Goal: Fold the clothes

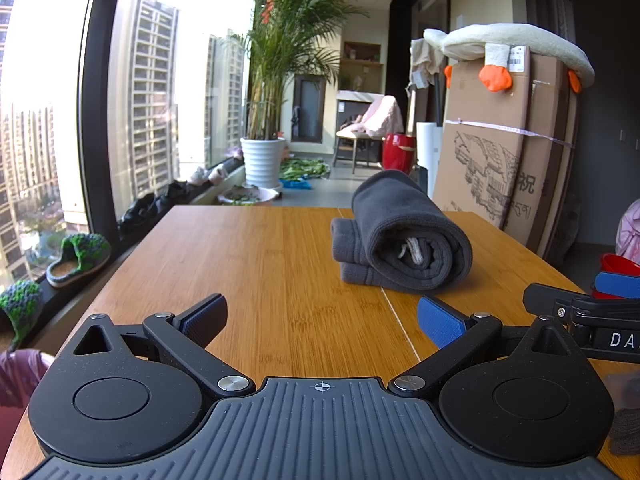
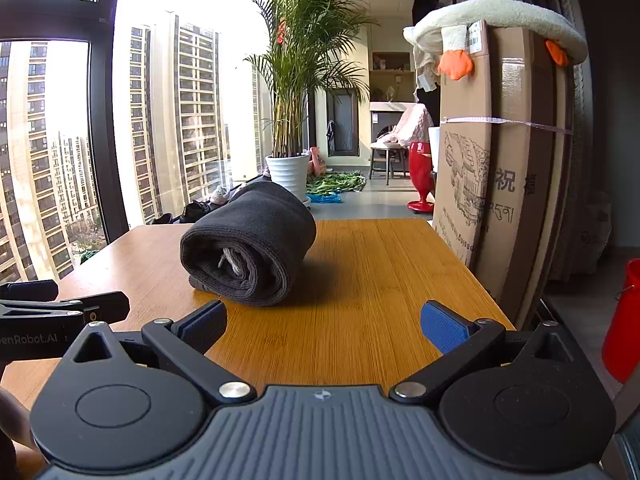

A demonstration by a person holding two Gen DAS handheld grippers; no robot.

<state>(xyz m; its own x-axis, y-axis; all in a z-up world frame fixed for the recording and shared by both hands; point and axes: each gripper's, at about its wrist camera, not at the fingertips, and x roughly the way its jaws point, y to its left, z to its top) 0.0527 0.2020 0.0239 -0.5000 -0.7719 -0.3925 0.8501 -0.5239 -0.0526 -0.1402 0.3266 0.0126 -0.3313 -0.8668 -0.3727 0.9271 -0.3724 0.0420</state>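
Observation:
A dark grey fleece garment [image 1: 400, 236] lies rolled and folded on the wooden table [image 1: 260, 264], with a pale drawstring showing in the roll's open end. My left gripper [image 1: 322, 320] is open and empty, held back from the garment, which lies ahead and to its right. In the right wrist view the same grey roll [image 2: 252, 248] sits ahead and to the left of my right gripper [image 2: 324, 322], which is also open and holds nothing. The table [image 2: 380, 280] stretches bare in front of it. Each gripper's body shows at the edge of the other's view.
Tall cardboard boxes [image 2: 500, 168] with a plush toy [image 2: 500, 20] on top stand against the table's right side. A red bucket [image 2: 624, 320] sits on the floor at right. Left of the table runs a window sill with slippers [image 1: 76, 256]. A potted palm [image 1: 264, 160] stands beyond the far edge.

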